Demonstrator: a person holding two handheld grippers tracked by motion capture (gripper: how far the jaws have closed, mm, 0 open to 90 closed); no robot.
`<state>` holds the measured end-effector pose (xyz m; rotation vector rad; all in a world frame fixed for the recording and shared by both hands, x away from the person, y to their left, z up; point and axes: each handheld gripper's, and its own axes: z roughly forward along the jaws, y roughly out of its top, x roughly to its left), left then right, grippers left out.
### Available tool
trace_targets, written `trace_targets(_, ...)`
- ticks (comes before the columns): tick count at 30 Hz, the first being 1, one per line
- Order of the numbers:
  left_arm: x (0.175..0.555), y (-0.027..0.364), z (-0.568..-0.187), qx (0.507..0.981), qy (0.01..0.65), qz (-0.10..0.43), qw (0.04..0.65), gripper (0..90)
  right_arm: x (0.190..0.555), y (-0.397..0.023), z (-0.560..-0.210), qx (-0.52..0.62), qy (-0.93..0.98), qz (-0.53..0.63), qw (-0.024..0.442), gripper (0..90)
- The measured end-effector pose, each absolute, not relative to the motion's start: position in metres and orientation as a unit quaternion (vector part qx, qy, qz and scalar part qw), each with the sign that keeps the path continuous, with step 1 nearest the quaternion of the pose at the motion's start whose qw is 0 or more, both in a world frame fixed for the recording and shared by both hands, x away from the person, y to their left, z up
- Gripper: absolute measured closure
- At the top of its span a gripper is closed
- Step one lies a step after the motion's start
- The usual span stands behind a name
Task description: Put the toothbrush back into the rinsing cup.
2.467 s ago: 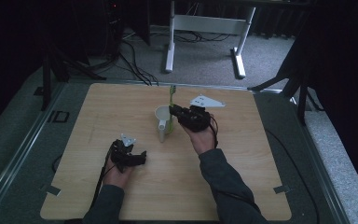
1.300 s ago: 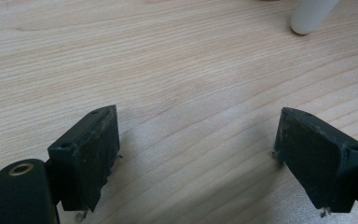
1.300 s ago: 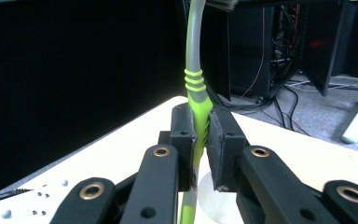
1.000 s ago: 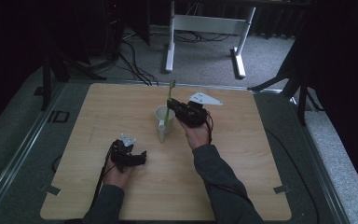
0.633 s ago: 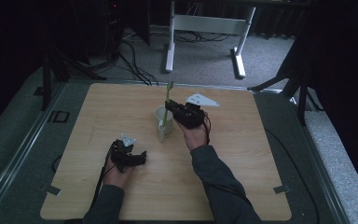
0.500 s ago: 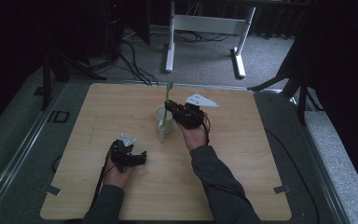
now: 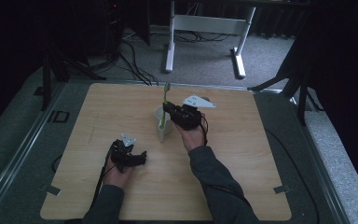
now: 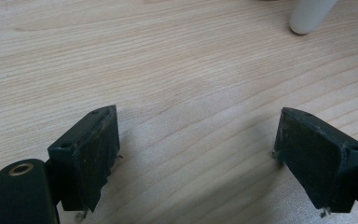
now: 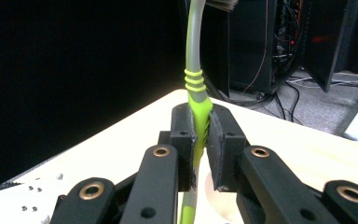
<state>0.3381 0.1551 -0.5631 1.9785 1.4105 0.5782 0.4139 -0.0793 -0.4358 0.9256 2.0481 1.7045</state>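
A green and grey toothbrush stands upright, its lower end inside a white cup at the table's middle. My right gripper is shut on the toothbrush's green handle, the brush head up at the top edge of the right gripper view. In the high view the right gripper sits just right of the cup, with the toothbrush rising above the rim. My left gripper rests low over bare wood with its jaws wide open and nothing between them. It lies at the front left in the high view.
The wooden table sits on a grey mat. A white desk frame and cables stand on the floor beyond the far edge. The base of the white cup shows at the top right of the left gripper view.
The right gripper has shifted slightly left and toward the cup with the toothbrush, bringing it upright over the cup. The left gripper has stayed put.
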Motion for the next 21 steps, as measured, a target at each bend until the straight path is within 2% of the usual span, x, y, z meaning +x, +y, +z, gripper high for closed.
trace_targets(21, 0.3380, 0.1552, -0.5630, 0.752, 0.535, 0.219, 0.316, 14.6, 0.4121, -0.0715, -0.4456, 0.315, 0.729, 0.583, 0.172, 81.1)
